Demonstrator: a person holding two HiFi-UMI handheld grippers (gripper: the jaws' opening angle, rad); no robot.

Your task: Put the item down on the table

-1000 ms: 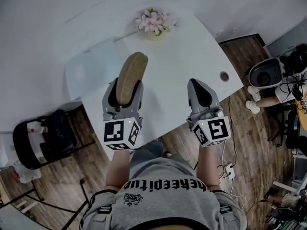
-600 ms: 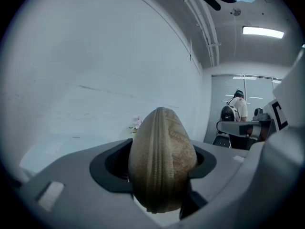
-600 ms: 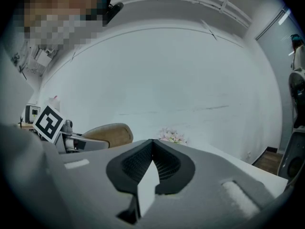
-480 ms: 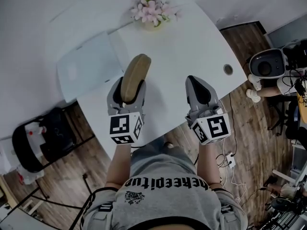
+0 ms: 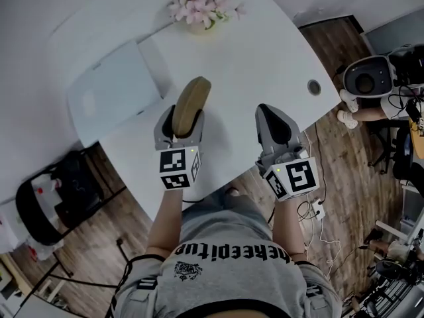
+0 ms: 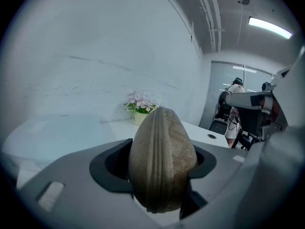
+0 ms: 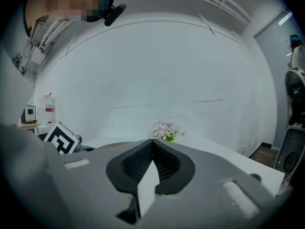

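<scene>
My left gripper (image 5: 180,123) is shut on a tan oval zip pouch (image 5: 191,103), which stands on edge between the jaws and sticks out past them above the white table (image 5: 265,58). In the left gripper view the pouch (image 6: 162,159) fills the middle, its zipper facing me, pressed on both sides by the dark pads (image 6: 114,163). My right gripper (image 5: 277,128) hovers over the table's near edge to the right, jaws shut with nothing in them; its tips (image 7: 152,151) meet in the right gripper view.
A small pot of pink flowers (image 5: 199,8) stands at the table's far side. A pale translucent sheet (image 5: 112,91) lies at the left. A cable hole (image 5: 314,87) is near the right edge. A black chair (image 5: 56,194) and office gear (image 5: 371,81) flank the table.
Both grippers have moved forward over the table with the pouch still held in the left. The view has shifted, so the flowers sit higher in the frame.
</scene>
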